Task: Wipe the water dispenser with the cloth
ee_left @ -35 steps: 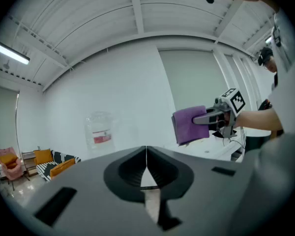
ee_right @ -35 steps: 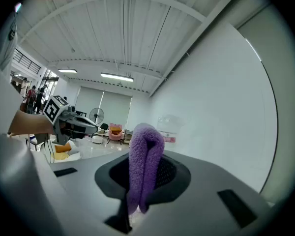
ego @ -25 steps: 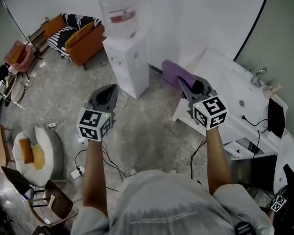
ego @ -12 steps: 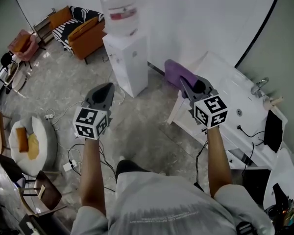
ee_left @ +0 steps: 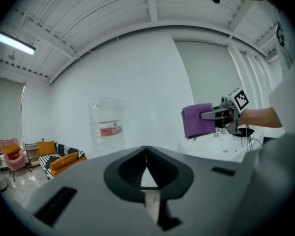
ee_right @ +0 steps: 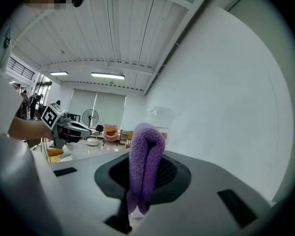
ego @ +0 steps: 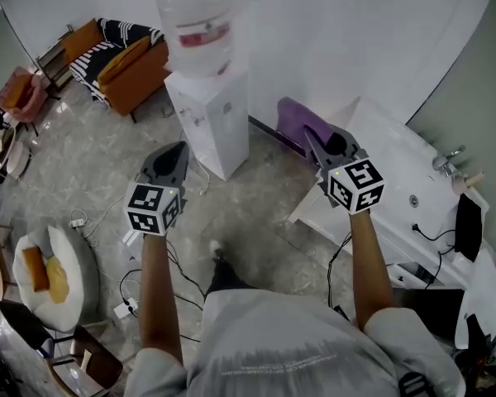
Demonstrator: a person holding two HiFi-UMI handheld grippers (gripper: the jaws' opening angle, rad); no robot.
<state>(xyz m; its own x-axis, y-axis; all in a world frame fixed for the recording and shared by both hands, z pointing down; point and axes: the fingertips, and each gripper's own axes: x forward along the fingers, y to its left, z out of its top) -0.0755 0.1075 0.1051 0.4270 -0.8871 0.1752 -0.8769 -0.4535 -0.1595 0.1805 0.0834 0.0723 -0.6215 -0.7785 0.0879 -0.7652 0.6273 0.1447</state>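
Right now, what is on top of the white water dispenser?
A clear water bottle with a red label sits on the water dispenser. Its neck is hidden.

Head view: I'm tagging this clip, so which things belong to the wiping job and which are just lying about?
Job: water dispenser, purple cloth, right gripper whose jaws clamp it.

Lying about: orange sofa, pink chair, white sink unit, power strip. The left gripper is idle, jaws together, empty.
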